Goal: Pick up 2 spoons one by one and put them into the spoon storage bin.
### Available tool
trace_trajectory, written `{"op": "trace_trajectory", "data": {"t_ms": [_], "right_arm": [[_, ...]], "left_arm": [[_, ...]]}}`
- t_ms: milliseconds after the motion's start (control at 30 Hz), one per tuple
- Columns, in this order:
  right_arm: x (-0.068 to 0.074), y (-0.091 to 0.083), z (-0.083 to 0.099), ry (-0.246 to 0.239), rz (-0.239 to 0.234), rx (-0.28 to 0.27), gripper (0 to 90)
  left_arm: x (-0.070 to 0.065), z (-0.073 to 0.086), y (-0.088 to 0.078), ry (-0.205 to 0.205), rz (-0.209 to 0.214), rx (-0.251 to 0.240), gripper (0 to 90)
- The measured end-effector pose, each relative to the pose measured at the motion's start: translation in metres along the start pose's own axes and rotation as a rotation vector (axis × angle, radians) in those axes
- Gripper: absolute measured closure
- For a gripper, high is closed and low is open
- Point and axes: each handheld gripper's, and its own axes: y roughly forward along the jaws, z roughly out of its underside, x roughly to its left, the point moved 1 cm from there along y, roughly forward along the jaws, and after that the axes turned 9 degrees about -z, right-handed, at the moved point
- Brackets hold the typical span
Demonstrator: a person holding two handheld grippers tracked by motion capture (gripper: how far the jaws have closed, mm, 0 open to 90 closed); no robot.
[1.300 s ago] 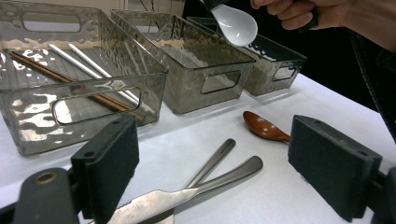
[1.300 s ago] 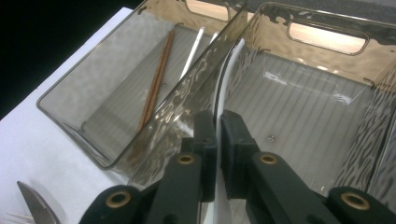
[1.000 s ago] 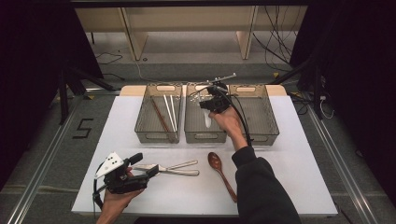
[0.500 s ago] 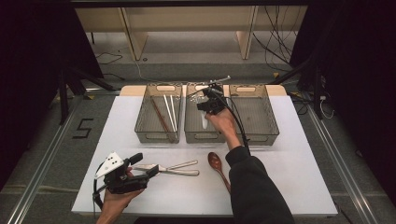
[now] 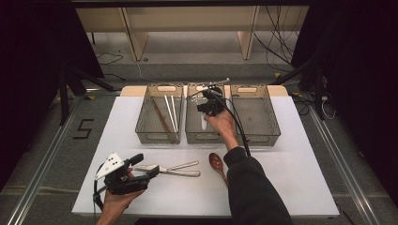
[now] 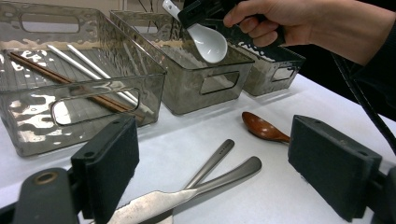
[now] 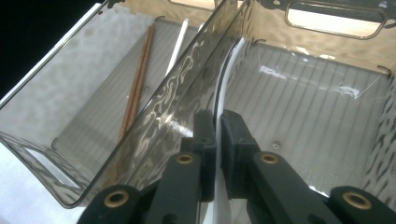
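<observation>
My right gripper [image 5: 208, 105] hangs over the middle clear bin [image 5: 193, 136], shut on the handle of a white ceramic spoon [image 6: 208, 42]. In the right gripper view the white handle [image 7: 229, 74] runs up between the closed pads, close to the bin's left wall. My left gripper [image 5: 145, 166] rests at the table's front left with its jaws wide open. A metal knife [image 6: 154, 205] lies between them, its blade beside the left pad, untouched by the right one. A second metal utensil [image 6: 212, 161] lies alongside it. A brown wooden spoon [image 5: 217, 163] lies on the table further right.
The left bin [image 5: 143, 126] holds brown and white chopsticks [image 5: 168, 115]. The right bin [image 5: 265, 136] stands beside the middle one. All three sit at the back of the white table [image 5: 291, 178], whose front edge is just below my left hand.
The right gripper with the white spoon has drifted slightly left over the middle bin. The left gripper and the utensils on the table have stayed put.
</observation>
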Motion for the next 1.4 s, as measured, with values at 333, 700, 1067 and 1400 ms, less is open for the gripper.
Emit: {"op": "trace_trajectory", "data": {"t_ms": [333, 700, 1067, 1400], "right_arm": [[-0.001, -0.004, 0.000, 0.002, -0.010, -0.007, 72.0], [0.015, -0.026, 0.005, -0.109, -0.014, 0.056, 48.4], [0.037, -0.059, 0.032, -0.184, -0.048, 0.117, 39.9], [0.040, -0.085, 0.063, -0.187, -0.044, 0.138, 32.6]], "left_arm": [[0.000, 0.000, 0.000, 0.000, 0.001, 0.000, 15.9], [0.000, 0.000, 0.000, 0.000, 0.000, 0.002, 15.9], [0.000, 0.001, 0.000, 0.001, -0.005, 0.003, 15.9], [0.000, 0.001, 0.000, 0.003, -0.009, 0.004, 15.9]]}}
